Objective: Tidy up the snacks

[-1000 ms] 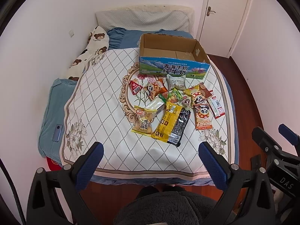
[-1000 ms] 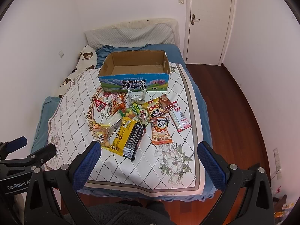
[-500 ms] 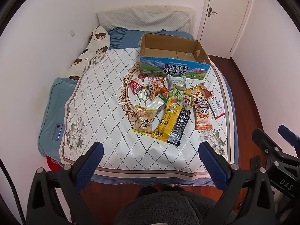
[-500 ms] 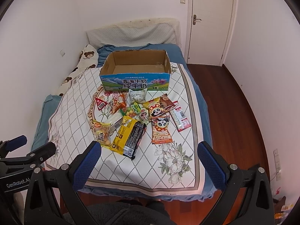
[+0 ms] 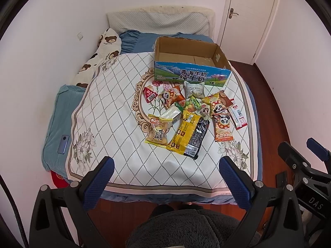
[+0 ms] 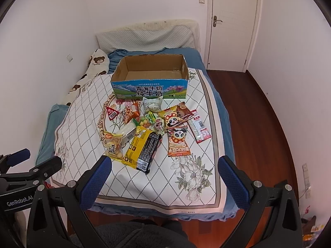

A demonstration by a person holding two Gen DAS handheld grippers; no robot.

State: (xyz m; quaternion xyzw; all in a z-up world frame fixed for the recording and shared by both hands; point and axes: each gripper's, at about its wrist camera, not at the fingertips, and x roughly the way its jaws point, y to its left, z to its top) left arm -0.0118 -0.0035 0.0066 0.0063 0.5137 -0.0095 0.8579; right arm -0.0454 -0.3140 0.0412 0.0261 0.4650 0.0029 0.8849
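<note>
One bed fills most of the room, its left side against a white wall and a strip of wooden floor running along its right side to a closed white door. A white quilt with a diamond grid and flower prints covers the bed's near part; its front edge hangs over the foot of the bed, just ahead of both grippers. The quilt's near and left areas lie bare, with printed flowers only. An open cardboard box, its blue front printed with Chinese characters, sits at the quilt's far end, right of centre; nothing shows inside it. Directly in front of the box lies a loose pile of snack packets, some overlapping, reaching almost to the quilt's right border. Among them are a yellow packet and a black packet side by side nearest the camera, an orange panda packet to their right, and a small red triangular packet at the far left. A phone rests on the blue bedding near the left edge. The left gripper and the right gripper both hover short of the bed's foot, spread wide, with nothing between their blue fingers
</note>
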